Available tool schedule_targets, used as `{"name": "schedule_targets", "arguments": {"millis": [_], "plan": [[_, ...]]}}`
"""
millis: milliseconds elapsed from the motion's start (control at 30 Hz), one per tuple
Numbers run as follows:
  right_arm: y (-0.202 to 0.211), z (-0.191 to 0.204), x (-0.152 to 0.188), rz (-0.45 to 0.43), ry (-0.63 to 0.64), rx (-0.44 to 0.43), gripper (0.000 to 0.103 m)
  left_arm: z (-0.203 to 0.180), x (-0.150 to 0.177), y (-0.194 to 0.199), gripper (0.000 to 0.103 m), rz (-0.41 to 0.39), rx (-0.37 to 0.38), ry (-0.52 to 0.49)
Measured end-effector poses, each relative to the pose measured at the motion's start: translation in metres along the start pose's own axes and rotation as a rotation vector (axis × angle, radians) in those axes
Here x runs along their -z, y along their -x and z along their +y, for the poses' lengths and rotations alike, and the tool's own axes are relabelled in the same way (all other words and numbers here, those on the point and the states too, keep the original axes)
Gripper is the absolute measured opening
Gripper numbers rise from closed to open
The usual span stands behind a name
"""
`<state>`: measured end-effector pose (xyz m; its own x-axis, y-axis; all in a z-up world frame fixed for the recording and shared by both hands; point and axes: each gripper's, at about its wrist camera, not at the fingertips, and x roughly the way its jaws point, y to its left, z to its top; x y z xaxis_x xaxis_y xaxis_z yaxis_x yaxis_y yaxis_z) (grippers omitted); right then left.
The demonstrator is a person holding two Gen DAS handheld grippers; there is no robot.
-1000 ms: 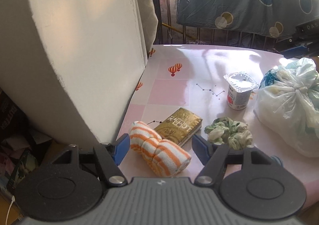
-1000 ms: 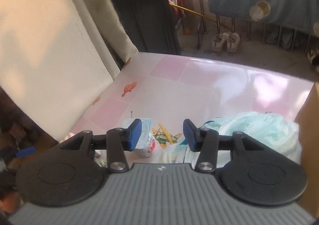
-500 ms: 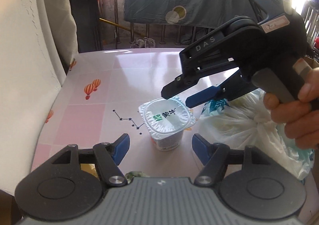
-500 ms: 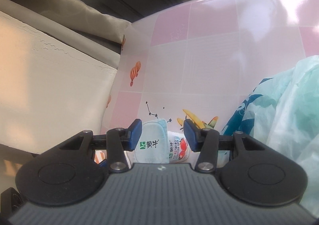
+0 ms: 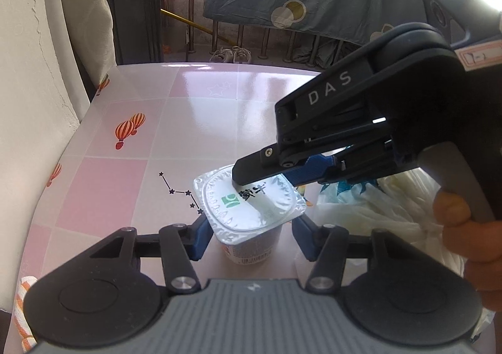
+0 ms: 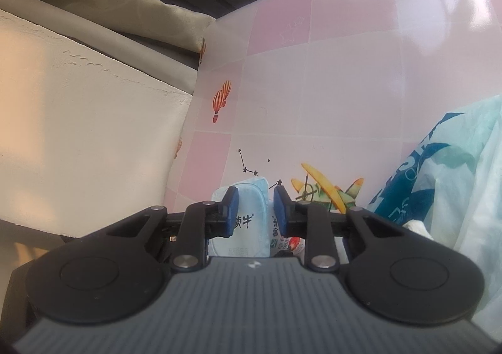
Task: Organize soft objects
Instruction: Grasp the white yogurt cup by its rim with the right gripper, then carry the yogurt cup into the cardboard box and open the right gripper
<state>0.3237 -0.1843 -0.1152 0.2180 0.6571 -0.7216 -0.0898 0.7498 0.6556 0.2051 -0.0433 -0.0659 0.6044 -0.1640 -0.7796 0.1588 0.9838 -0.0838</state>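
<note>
We have the yogurt cup [image 5: 251, 216] standing upright on the pink-tiled table [image 5: 125, 190], just left of the white plastic bag [image 5: 392, 206]. Our left gripper [image 5: 248, 238] is closing around the cup's body, its left pad touching while the right one sits just off it. Our right gripper [image 6: 254, 211] is closing over the foil lid [image 6: 251, 197], upper finger resting on the foil, not clamped
</note>
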Motion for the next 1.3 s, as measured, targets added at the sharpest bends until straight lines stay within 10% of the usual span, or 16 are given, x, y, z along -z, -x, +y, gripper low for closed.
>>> {"name": "schedule_targets", "arguments": {"millis": [467, 800, 1033, 1300], "plan": [[0.088, 0.033, 0.032, -0.115, -0.016, -0.115, 0.023, -0.035, -0.018, 0.097, 0.050, -0.148, -0.042, -0.082], [0.256, -0.003, 0.098, -0.325, -0.070, -0.103, 0.023, -0.153, -0.020, 0.163, 0.050, -0.243, 0.160, -0.240], [0.351, -0.080, 0.166, -0.415, -0.218, 0.006, 0.024, -0.255, 0.002, 0.156, 0.050, -0.153, 0.353, -0.372], [0.367, -0.164, 0.218, -0.385, -0.362, 0.054, 0.025, -0.314, 0.041, 0.116, 0.050, 0.030, 0.455, -0.486]]}}
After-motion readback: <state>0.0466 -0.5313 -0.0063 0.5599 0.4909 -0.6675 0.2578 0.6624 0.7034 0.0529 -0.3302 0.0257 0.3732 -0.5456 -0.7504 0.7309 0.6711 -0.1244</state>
